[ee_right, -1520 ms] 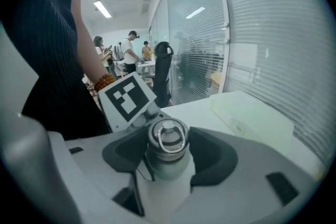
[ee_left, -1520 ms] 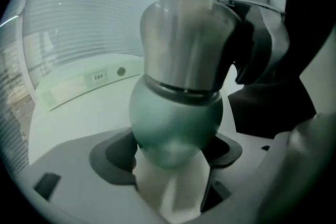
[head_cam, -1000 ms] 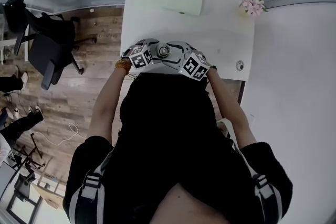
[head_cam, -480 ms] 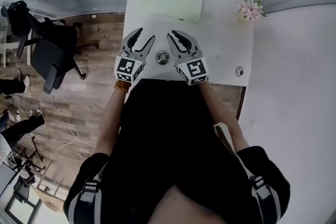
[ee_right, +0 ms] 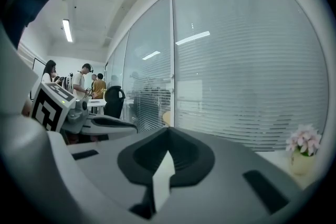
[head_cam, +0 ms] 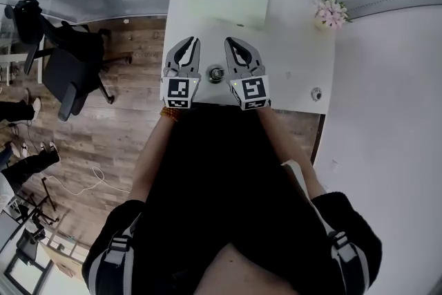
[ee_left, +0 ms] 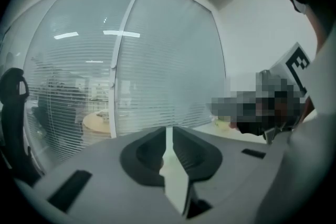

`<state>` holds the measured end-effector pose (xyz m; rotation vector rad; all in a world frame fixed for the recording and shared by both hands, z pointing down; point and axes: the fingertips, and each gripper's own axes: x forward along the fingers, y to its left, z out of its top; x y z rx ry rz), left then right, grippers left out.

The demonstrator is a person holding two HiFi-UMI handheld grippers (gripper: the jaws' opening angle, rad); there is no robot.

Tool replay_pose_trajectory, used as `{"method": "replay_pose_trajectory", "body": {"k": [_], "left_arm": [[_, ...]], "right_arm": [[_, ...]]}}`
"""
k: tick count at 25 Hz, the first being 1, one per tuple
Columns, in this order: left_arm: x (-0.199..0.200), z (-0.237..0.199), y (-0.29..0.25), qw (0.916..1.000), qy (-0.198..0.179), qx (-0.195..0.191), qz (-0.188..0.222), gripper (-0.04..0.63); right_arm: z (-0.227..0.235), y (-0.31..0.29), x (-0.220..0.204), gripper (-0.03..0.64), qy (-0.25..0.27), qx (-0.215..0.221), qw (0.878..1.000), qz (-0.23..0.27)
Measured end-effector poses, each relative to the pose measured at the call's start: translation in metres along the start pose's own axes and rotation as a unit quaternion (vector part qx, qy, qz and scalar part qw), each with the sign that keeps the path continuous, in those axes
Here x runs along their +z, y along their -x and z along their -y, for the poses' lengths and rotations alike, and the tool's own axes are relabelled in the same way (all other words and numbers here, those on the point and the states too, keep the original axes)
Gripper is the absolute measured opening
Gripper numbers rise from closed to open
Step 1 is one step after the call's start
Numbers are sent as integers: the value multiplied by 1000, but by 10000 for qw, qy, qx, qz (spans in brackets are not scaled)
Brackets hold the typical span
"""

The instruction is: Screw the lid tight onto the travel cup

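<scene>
left gripper (head_cam: 193,44) fingers have just been closing and now sit together, nothing between them. right gripper (head_cam: 232,44) fingers likewise pressed together, empty. cup (head_cam: 216,73) stands on the table (head_cam: 293,45) between the two grippers, behind the fingertips, gripped by neither.

The travel cup (head_cam: 217,73) shows too small to tell whether it is capped; the person's torso (head_cam: 221,176) hides the table's (head_cam: 297,52) near edge.

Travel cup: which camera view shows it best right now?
Head view: the travel cup stands on the white table, seen from above between the left gripper and right gripper. Neither gripper view shows it; both face the glass wall.
</scene>
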<state>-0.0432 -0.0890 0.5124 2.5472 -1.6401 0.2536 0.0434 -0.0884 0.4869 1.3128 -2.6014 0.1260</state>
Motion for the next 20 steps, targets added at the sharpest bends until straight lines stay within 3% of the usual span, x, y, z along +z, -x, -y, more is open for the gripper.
{"method": "replay_pose_trajectory", "body": {"k": [16,20], "left_arm": [[-12,7,2,9997,-138,-55,-204,43],[-15,10,0,9996,-132,-53,-263,43]], "right_arm": [[-6,5,-14,-2,95,161,9997,-130],[-1,9,-19,-2,191,27,9995,-232]]}}
